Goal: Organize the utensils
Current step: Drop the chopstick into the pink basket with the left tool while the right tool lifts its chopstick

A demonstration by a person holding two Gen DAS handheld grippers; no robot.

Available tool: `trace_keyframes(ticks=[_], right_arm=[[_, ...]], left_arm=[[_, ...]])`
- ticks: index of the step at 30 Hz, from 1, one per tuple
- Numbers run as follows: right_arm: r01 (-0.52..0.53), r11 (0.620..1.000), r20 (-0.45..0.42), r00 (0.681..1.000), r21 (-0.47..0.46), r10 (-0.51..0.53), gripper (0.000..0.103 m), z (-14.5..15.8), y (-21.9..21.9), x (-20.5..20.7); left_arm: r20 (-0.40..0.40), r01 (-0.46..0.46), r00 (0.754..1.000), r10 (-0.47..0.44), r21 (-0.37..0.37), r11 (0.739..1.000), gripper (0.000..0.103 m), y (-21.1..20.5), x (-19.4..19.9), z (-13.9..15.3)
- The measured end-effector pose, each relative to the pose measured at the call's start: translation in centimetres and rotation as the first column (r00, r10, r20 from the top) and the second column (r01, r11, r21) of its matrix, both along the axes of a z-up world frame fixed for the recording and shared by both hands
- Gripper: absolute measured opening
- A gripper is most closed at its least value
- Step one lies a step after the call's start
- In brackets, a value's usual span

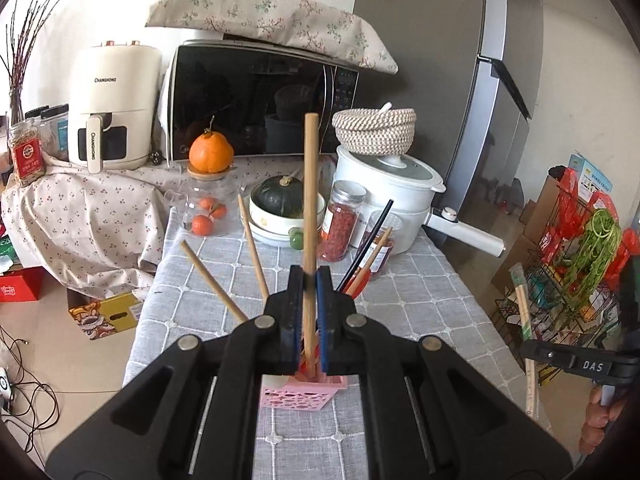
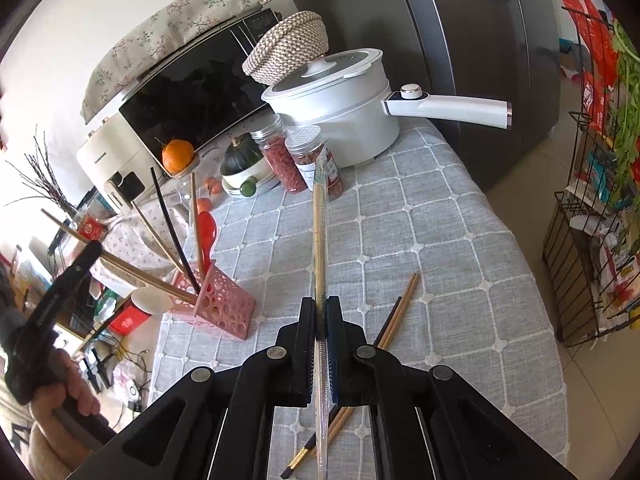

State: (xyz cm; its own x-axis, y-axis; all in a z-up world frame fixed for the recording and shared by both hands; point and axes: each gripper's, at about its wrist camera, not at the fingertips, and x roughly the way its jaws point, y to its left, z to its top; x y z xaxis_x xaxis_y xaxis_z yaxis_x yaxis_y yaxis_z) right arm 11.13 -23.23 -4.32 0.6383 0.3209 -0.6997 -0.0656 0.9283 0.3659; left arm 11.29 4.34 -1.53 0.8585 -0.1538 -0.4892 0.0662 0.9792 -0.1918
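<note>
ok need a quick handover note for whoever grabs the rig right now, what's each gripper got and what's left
Left gripper: shut on a wooden chopstick, held upright with its lower end in the pink holder.
Right gripper: shut on a wrapped pair of chopsticks, lifted above the table.
Done: several chopsticks and a red spoon already stand in the holder.
Left: release the left one, drop in the wrapped pair, then collect the loose chopsticks lying on the cloth beside the right gripper.

Wooden chopstick [image 1: 309,216] stands upright in the pink perforated holder [image 2: 224,304]; three chopsticks [image 2: 394,316], apparently, lie on the cloth.
</note>
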Motion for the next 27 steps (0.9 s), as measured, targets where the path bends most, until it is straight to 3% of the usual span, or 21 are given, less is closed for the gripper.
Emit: trace_keyframes(ticks=[14, 15, 17, 19, 27], right_arm=[[0.006, 0.999, 0.044, 0.999, 0.032, -0.007, 0.005, 0.8, 0.0, -0.5], [0.005, 0.999, 0.05, 0.999, 0.035, -0.007, 0.005, 0.9, 0.1, -0.6], [0.007, 0.999, 0.066, 0.998, 0.044, -0.01, 0.005, 1.3, 0.3, -0.7], [0.012, 0.998, 0.078, 0.997, 0.059, -0.016, 0.005, 1.6, 0.5, -0.7], [0.023, 0.992, 0.177, 0.983, 0.122, -0.044, 0.005, 3.9, 2.7, -1.4]], left_arm=[[-0.097, -0.023, 0.995, 0.021, -0.022, 0.999, 0.009, 0.0, 2.5, -1.9], [-0.095, -0.031, 0.995, 0.029, -0.021, 0.999, 0.012, 0.1, 2.4, -1.8], [-0.084, -0.046, 0.996, 0.044, -0.025, 0.999, 0.036, 0.2, 2.0, -1.3], [-0.065, -0.057, 0.996, 0.056, -0.019, 0.998, 0.048, 0.3, 1.4, -0.6], [-0.015, -0.049, 0.999, 0.049, 0.03, 0.998, 0.064, 1.6, -2.7, 2.4]])
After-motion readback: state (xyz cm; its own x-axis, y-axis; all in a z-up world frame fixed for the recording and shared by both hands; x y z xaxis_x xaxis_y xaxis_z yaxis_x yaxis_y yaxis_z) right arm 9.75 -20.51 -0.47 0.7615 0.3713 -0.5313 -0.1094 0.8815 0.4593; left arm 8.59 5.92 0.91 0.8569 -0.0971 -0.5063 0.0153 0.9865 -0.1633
